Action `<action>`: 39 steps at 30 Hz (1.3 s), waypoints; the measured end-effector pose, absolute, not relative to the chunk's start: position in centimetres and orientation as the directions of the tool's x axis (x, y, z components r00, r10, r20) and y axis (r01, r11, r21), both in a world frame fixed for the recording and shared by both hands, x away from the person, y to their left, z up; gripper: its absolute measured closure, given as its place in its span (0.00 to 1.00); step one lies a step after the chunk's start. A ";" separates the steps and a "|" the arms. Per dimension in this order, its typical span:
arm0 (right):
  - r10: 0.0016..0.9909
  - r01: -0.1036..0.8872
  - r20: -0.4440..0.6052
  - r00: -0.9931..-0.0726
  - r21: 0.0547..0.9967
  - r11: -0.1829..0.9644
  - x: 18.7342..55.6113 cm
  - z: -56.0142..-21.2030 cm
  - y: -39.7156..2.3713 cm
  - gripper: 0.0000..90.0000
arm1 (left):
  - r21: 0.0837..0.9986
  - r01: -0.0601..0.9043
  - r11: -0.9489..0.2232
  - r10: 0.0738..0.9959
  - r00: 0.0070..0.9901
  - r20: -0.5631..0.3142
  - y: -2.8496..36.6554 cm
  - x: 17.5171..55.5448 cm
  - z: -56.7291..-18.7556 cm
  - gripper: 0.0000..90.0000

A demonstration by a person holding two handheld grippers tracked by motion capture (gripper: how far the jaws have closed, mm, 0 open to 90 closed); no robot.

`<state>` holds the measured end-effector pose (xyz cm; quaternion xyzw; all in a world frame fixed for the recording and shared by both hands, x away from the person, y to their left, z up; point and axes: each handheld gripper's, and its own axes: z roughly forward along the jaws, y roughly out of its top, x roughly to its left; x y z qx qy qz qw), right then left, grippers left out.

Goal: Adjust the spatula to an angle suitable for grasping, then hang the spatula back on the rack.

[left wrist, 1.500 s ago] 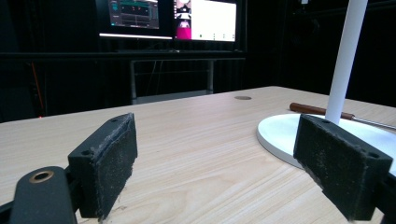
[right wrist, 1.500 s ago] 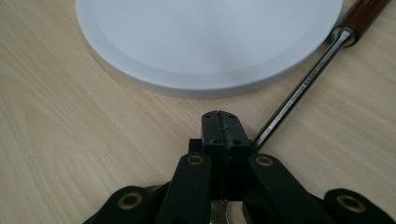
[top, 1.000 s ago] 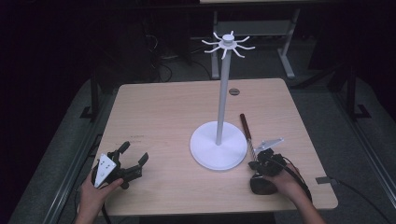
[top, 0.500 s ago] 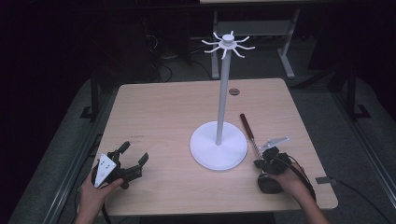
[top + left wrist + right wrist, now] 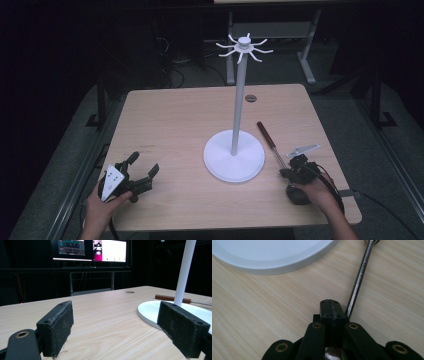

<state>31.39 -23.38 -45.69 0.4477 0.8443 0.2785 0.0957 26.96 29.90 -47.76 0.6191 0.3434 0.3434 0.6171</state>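
Desk (image 5: 165, 115): light wood, broad bare stretch across its left and far parts; we have ample room there, while the near right corner is tight, with the edge just behind the right hand.

Stand (image 5: 234, 161): white round base right of centre, tall pole with a ring of hooks (image 5: 244, 46) at the top, all of them bare. We judge that nothing is hung yet and the work is at its opening step.

Utensil (image 5: 270, 145): a long tool with dark wooden handle and steel shaft, flat on the desk just right of the base, handle pointing away from us.

Left gripper (image 5: 141, 174): near the left front edge, well apart from the stand, jaws spread with nothing between.

Right gripper (image 5: 330, 303): jaws pressed together, empty, the tip touching or just beside the steel shaft (image 5: 359, 277). We judge the pickup and the hanging are both left to do.
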 end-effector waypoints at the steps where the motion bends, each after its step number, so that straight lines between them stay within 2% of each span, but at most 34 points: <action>1: 0.811 0.704 0.088 -0.579 0.556 0.442 31.4 -45.7 -23.5 1.00 | 1.000 0.001 -0.004 0.849 0.529 0.003 29.9 27.0 -47.8 0.14; 20: 0.841 0.722 0.069 -0.537 0.552 0.416 32.7 -45.6 -26.4 1.00 | 1.000 -0.001 -0.007 0.847 0.532 0.006 29.9 27.0 -47.8 0.14; 37: 0.833 0.718 0.107 -0.542 0.574 0.394 33.1 -44.3 -26.5 1.00 | 1.000 0.003 -0.008 0.847 0.531 0.005 30.0 27.0 -47.8 0.14; 39: 0.834 0.718 0.109 -0.540 0.577 0.390 33.3 -43.9 -26.3 0.97 | 1.000 0.002 -0.006 0.847 0.532 0.004 30.0 27.0 -47.8 0.14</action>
